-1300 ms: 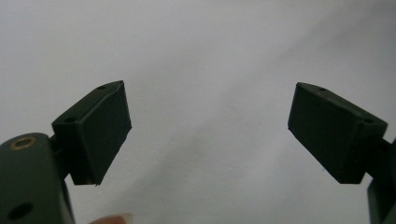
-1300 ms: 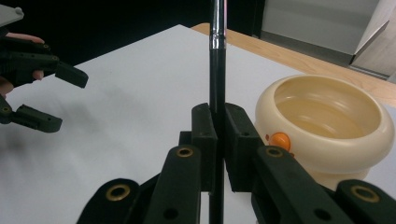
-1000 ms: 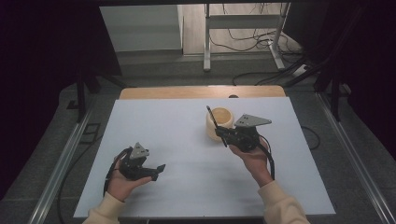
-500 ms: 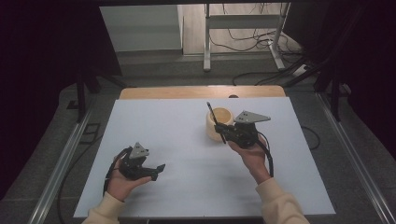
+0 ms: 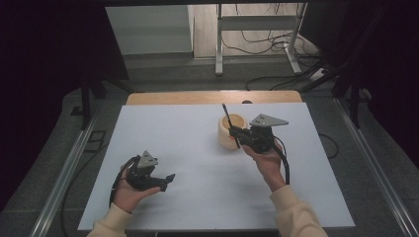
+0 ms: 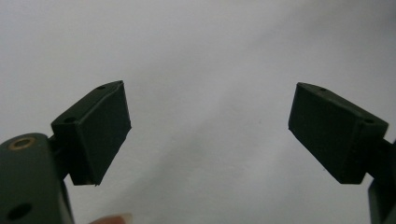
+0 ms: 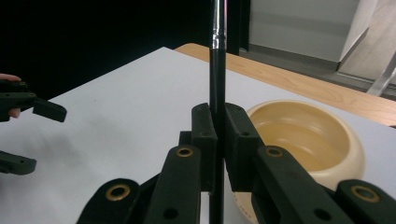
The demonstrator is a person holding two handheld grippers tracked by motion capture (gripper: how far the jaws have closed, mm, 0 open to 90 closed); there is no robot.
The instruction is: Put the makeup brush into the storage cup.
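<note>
Sheet of pale grey-white covering [image 5: 197,197] lies over the wooden table; nothing on it at the left gripper's [image 5: 165,178] end. Left gripper sits at about 8 o'clock on the sheet, jaws spread wide, nothing between them, idle and well apart from the work.

Slim black stick with a metal ferrule, likely a brush [image 7: 217,79], stands upright at about 1 o'clock, clamped low on its handle by the right gripper [image 7: 216,140], jaws pressed together on it. Judged light, stiff, smooth, so prone to pivot or slip in the pads; the hold below the ferrule looks sound.

Round cream wooden bowl [image 7: 308,135], empty, sits just beside the stick on the right in the right gripper view, touching-close to the jaws. Judged light, easily nudged; its rim is the one obstacle.
</note>
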